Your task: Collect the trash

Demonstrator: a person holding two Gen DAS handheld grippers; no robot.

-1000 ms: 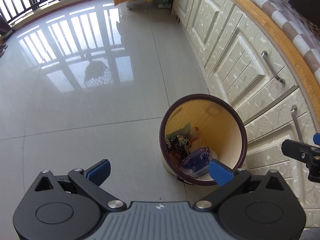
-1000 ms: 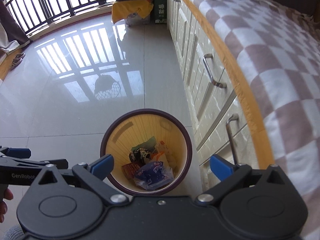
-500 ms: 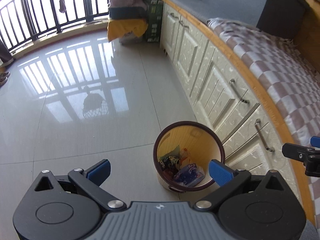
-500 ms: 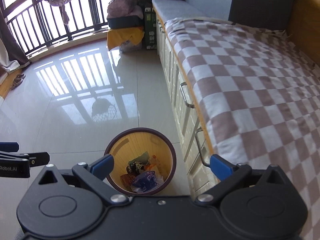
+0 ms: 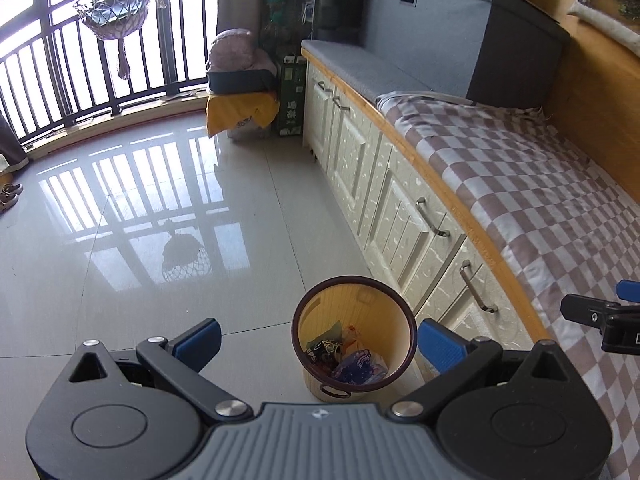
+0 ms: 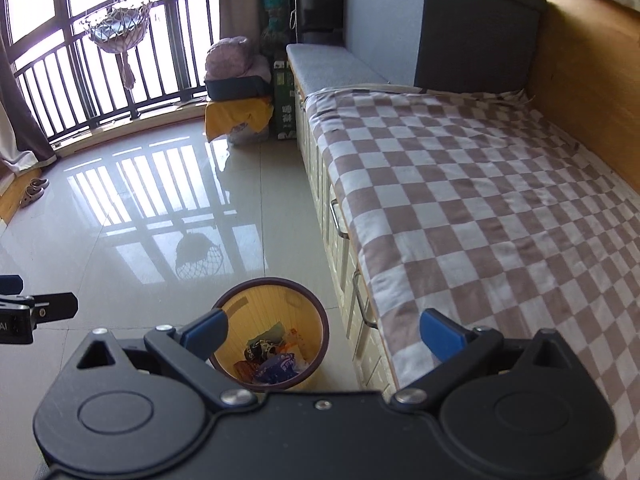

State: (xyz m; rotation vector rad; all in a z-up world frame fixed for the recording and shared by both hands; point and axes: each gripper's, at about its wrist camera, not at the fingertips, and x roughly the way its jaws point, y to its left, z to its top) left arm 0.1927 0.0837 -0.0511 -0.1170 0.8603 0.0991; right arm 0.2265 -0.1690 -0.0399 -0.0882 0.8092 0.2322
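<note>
A round wooden trash bin [image 5: 362, 304] with a dark rim stands on the tiled floor beside the bed's drawers. It holds several wrappers and a blue packet [image 5: 358, 366]. It also shows in the right wrist view [image 6: 256, 304]. My left gripper [image 5: 318, 342] is open and empty, high above the bin. My right gripper [image 6: 324, 330] is open and empty, above the bin and the bed edge. The right gripper's tip shows at the right of the left wrist view [image 5: 600, 318]; the left gripper's tip shows at the left of the right wrist view [image 6: 36, 308].
A bed with a brown checked cover [image 6: 480, 200] over cream drawers [image 5: 404, 216] runs along the right. Glossy floor [image 5: 140, 220] spreads left to a railed window. A yellow-draped box [image 5: 242, 110], a green carton and shoes [image 6: 34, 192] stand farther off.
Both grippers have risen and drawn back from the bin, which now looks smaller and lower in both views. More of the bed and room shows. Both stay open.
</note>
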